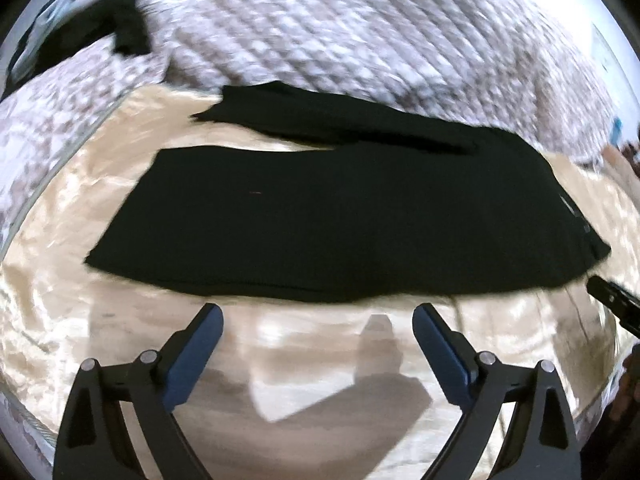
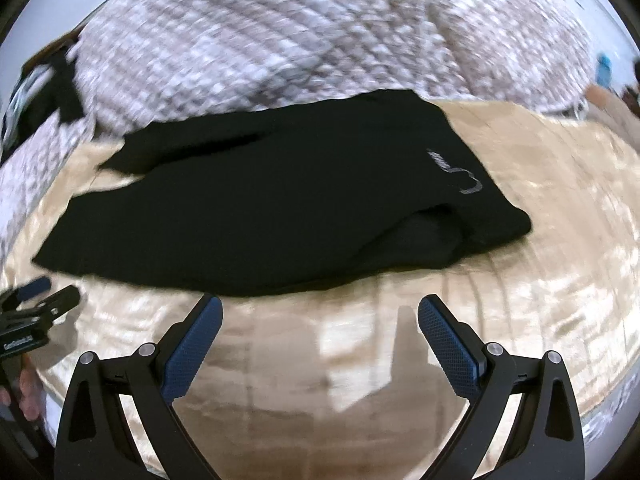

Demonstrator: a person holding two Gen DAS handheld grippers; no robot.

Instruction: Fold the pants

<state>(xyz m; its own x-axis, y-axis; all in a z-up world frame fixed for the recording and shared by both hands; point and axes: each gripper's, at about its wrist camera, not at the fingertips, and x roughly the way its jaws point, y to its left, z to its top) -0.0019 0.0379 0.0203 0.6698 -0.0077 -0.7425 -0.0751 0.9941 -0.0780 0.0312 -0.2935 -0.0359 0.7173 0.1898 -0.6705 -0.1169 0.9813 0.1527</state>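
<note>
On the tan bed cover point(image 1: 80, 208), black pants point(image 1: 320, 220) lie flat with long axis left-right just ahead of both claws, left claw point(image 1: 318, 322) and right claw point(image 2: 320, 312) spread, empty, waistband end nearer the right.

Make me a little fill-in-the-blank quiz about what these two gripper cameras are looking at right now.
1. The pants lying on the beige cover are ____ in colour.
2. The left gripper and the right gripper both have their jaws ____.
3. The pads lining the fingers are ____.
4. Behind the pants lies a ____ blanket in pale tones.

Missing words: black; open; blue; quilted
</note>
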